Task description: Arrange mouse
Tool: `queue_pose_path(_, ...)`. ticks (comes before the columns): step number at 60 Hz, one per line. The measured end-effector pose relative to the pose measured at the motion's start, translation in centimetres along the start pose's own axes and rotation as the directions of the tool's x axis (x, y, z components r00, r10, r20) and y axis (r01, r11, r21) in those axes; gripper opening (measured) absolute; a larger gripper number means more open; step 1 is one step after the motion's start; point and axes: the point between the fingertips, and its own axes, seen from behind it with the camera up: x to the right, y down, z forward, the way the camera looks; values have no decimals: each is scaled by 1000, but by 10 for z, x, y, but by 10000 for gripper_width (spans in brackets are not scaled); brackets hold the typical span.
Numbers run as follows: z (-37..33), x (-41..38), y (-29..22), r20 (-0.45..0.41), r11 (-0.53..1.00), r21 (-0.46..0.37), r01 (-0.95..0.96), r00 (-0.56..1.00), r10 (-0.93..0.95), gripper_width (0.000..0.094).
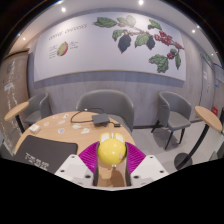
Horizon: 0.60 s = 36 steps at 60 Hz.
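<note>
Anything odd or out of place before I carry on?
Yes: the gripper holds a yellow, rounded object between its pink pads; it doesn't look like a typical mouse. On the round table beyond, nothing looks spilled or askew.

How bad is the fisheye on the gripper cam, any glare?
Gripper view: strong barrel distortion, the wall mural and ceiling lines bow. Ceiling spotlights show as small bright dots, with no large glare. Even indoor light. The yellow-white object between the fingers looks soft, and the round table beyond is small.

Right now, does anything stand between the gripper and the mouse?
Nothing visible does. The yellow mouse is already between the fingers of the gripper, and both pink pads appear to press on it. The round table lies beyond them.
</note>
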Motion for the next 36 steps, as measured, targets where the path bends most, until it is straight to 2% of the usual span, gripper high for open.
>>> queue_pose_path(8, -73, -98, -53, 77, 989, 142, -28, 997, 17, 374)
queue_pose_path(13, -93, -167, -49, 125, 988, 150, -28, 992, 9, 378)
queue_pose_path(17, -87, -207, -23, 138, 994, 109, -22, 990, 7, 378)
queue_pose_path(21, -68, -223, 2, 90, 999, 42, 8, 996, -12, 378)
queue_pose_path(26, -52, -237, 58, 47, 998, -23, 55, 997, -53, 378)
queue_pose_path(27, -54, -242, 55, 41, 998, -37, 57, 998, -56, 378)
queue_pose_path(32, -44, -252, 84, 54, 994, -104, 46, 998, -40, 381)
queue_pose_path(34, -43, -249, 76, 46, 997, -60, 49, 998, -46, 381)
queue_pose_path(36, -44, -246, 81, 32, 995, -71, 65, 997, -63, 404)
